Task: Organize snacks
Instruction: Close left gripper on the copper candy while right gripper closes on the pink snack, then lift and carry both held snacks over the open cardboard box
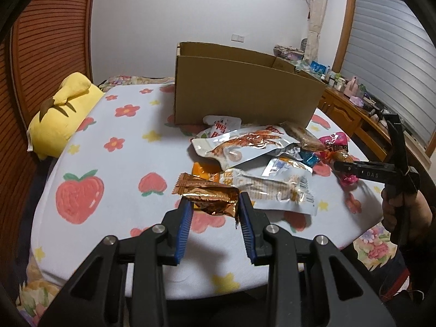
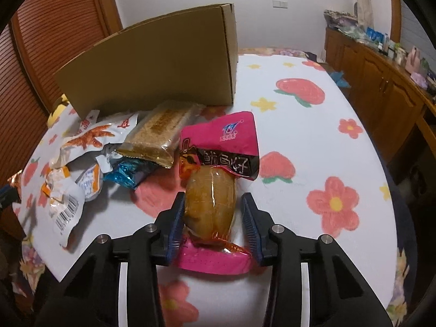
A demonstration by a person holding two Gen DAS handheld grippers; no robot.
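My left gripper is shut on a crinkled gold foil snack wrapper, held just above the bed. My right gripper stands around a pink snack packet with a clear window; its left pad touches the packet and the right pad stands slightly off it. The right gripper also shows in the left wrist view at the pink packet. A pile of snack packets lies in front of an open cardboard box, which also shows in the right wrist view.
The bed sheet has flower and strawberry prints. A yellow plush pillow lies at the left. A wooden cabinet with several small items runs along the right. A wooden slatted door is at the left.
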